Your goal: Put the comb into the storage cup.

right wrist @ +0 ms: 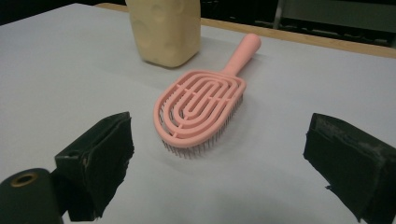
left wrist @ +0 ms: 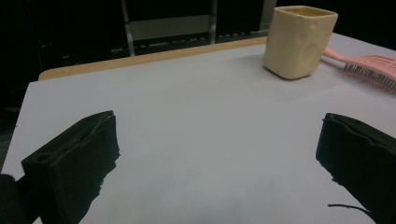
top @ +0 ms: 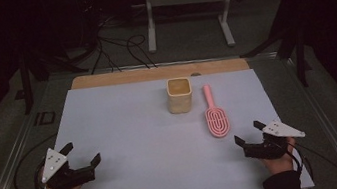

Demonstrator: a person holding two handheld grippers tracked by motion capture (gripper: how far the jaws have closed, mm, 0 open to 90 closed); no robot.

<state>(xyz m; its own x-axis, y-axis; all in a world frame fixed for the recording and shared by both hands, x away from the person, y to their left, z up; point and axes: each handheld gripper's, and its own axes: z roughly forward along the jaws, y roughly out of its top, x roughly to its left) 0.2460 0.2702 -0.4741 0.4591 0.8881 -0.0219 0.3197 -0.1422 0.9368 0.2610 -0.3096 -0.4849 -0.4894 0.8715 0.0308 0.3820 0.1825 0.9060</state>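
White table (top: 126, 131): carries a cream square cup (top: 179, 95) standing upright toward the far edge, and a pink hairbrush (top: 215, 114) lying bristles down just to its right, handle pointing away. Right gripper (top: 249, 134): near the brush head, jaws spread, nothing between them. Left gripper (top: 81, 157): at the near left, well apart from both, jaws likewise spread and empty.

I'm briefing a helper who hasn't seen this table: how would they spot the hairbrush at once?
Look at the pale sheet covering the table, toward its far right part. There, just right of the cream square cup, lies the pink hairbrush, bristles down, handle pointing away from the person. It is the only pink, flat, slotted thing there.
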